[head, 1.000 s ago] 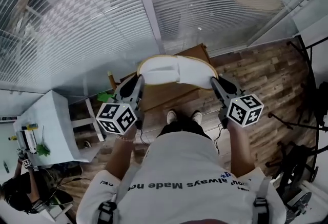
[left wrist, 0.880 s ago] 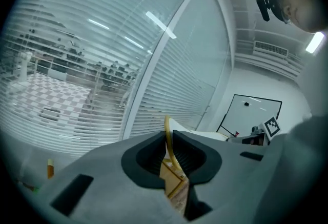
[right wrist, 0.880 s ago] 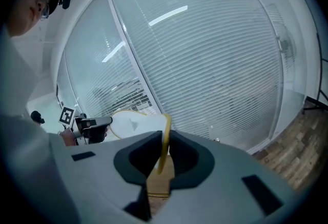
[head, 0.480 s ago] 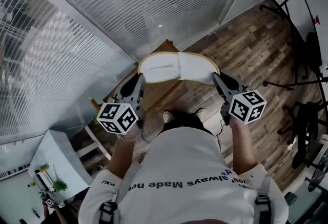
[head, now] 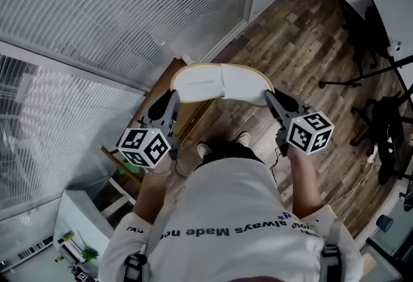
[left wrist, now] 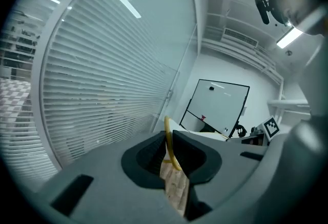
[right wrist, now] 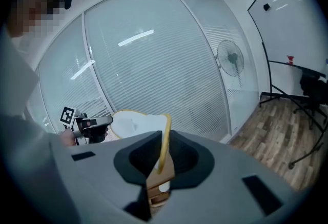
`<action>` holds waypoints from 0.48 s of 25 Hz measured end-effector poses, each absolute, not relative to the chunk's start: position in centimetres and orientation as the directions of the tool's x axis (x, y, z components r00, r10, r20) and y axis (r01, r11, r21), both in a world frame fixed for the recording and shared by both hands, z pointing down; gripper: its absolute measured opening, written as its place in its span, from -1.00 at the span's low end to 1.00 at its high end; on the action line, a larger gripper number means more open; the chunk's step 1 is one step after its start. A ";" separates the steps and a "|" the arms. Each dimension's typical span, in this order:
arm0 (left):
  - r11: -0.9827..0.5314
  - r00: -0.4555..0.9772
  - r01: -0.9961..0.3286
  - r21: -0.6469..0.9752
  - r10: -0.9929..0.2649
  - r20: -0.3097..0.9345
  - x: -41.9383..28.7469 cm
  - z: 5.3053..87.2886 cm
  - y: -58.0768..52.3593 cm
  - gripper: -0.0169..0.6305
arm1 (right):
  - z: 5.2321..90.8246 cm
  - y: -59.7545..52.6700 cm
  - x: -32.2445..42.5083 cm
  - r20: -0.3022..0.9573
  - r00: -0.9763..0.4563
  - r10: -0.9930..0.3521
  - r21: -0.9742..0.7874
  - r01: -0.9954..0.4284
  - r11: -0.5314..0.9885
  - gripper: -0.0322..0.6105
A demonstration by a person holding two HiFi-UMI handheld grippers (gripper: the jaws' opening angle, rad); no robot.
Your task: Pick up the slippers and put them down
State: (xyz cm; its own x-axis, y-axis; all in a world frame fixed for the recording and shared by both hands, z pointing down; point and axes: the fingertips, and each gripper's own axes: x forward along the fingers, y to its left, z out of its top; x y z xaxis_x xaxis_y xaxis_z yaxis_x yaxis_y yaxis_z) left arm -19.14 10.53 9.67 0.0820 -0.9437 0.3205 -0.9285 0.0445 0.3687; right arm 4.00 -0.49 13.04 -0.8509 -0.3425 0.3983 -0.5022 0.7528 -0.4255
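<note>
A white slipper [head: 221, 82] with a yellow rim hangs level in the air in front of the person's chest. My left gripper [head: 173, 96] is shut on its left end and my right gripper [head: 268, 95] is shut on its right end. In the left gripper view the yellow rim [left wrist: 170, 152] runs between the dark jaws of the left gripper [left wrist: 170, 141]. The right gripper view shows the same for the right gripper [right wrist: 161, 146]: the rim [right wrist: 165, 141] is pinched, the white slipper [right wrist: 134, 123] stretches left, and the left gripper [right wrist: 89, 124] holds its far end.
A glass wall with blinds [head: 116, 10] fills the left and top. Below the slipper are a wooden table [head: 169, 80] and plank floor [head: 310, 55]. Dark tripod stands [head: 361, 74] stand at the right. A fan [right wrist: 231, 59] and a whiteboard [left wrist: 218, 107] are further off.
The person has turned: the blinds wall has swung to the left and the floor with the tripods has come in at the right. Both grippers have kept their hold on the slipper.
</note>
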 end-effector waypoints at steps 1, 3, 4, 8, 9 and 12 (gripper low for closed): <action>0.029 0.098 -0.929 0.369 -0.942 0.322 -18.0 9.7 9.6 -0.80 | 13.0 -1.0 5.3 0.398 -0.846 -0.356 -0.426 -0.514 0.744 -0.76; -0.008 0.137 -0.929 0.370 -0.936 0.325 -15.7 9.8 7.9 -0.80 | 13.1 -1.8 8.1 0.400 -0.830 -0.389 -0.425 -0.544 0.723 -0.76; -0.030 0.161 -0.928 0.371 -0.931 0.328 -14.5 9.9 6.9 -0.80 | 13.1 -2.3 9.4 0.401 -0.820 -0.409 -0.425 -0.562 0.709 -0.76; -0.106 0.241 -0.924 0.366 -0.907 0.345 -9.3 8.9 2.6 -0.80 | 12.0 -4.7 15.2 0.403 -0.782 -0.474 -0.431 -0.620 0.656 -0.76; -0.120 0.255 -0.923 0.364 -0.901 0.349 -7.7 8.3 1.5 -0.80 | 11.4 -5.4 16.9 0.404 -0.775 -0.486 -0.433 -0.629 0.646 -0.76; -0.166 0.303 -0.916 0.364 -0.883 0.360 -3.8 7.5 -1.3 -0.80 | 10.5 -7.0 21.1 0.406 -0.750 -0.523 -0.435 -0.662 0.611 -0.76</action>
